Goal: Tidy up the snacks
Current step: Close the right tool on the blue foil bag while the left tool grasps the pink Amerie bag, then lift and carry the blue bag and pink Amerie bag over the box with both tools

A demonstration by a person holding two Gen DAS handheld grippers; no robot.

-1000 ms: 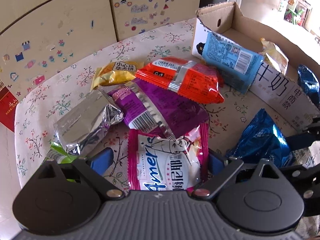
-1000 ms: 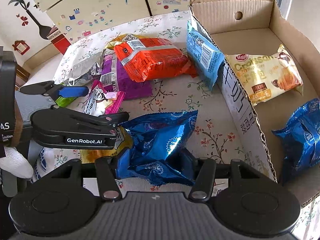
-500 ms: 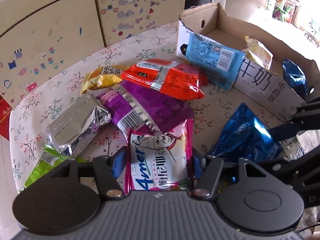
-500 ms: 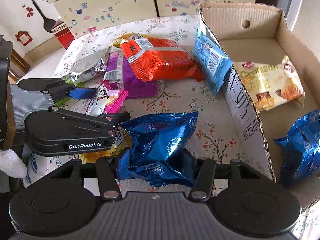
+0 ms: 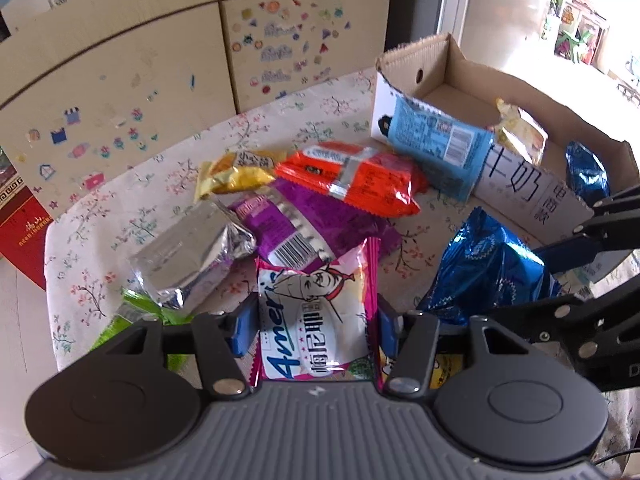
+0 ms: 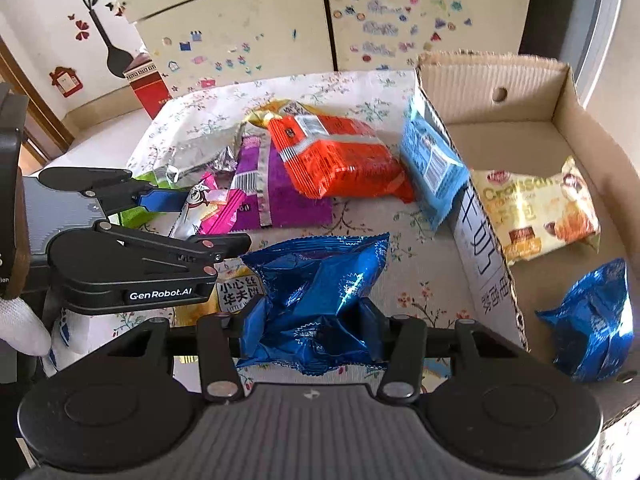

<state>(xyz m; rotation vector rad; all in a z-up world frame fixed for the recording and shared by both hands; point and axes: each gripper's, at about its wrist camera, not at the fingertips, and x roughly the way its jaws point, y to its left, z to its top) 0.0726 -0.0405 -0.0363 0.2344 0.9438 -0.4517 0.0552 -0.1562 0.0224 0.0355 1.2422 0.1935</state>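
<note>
1. The left hand-held gripper (image 5: 312,320) is closed on a pink-and-white snack packet (image 5: 316,320); both blue pads press its side edges, and the packet sits between them on the near side of the snack pile.
2. The right hand-held gripper (image 6: 312,320) is closed on a crumpled blue foil packet (image 6: 316,288), gripped low down with its top standing free. This packet sits just left of the cardboard box (image 6: 492,264), outside its near wall.
3. Using the cardboard box as landmark: inside it lie a yellow croissant packet (image 6: 536,208) and a second blue foil packet (image 6: 592,320), the croissant farther in, the blue one nearer the front.
4. A light-blue packet (image 6: 432,164) leans against the box's left wall from outside.
5. Left of the box, on the flowered cloth of the counter (image 6: 360,96), an orange packet (image 6: 332,156) lies over a purple packet (image 6: 280,184).
6. Farther left of the box sit a silver foil packet (image 5: 192,252) and, beyond the orange one, a small yellow packet (image 5: 236,172).
7. A green packet (image 5: 132,316) peeks out under the silver one.
8. Another yellow packet (image 6: 236,288) lies under the left hand-held gripper, beside the held blue foil.
</note>
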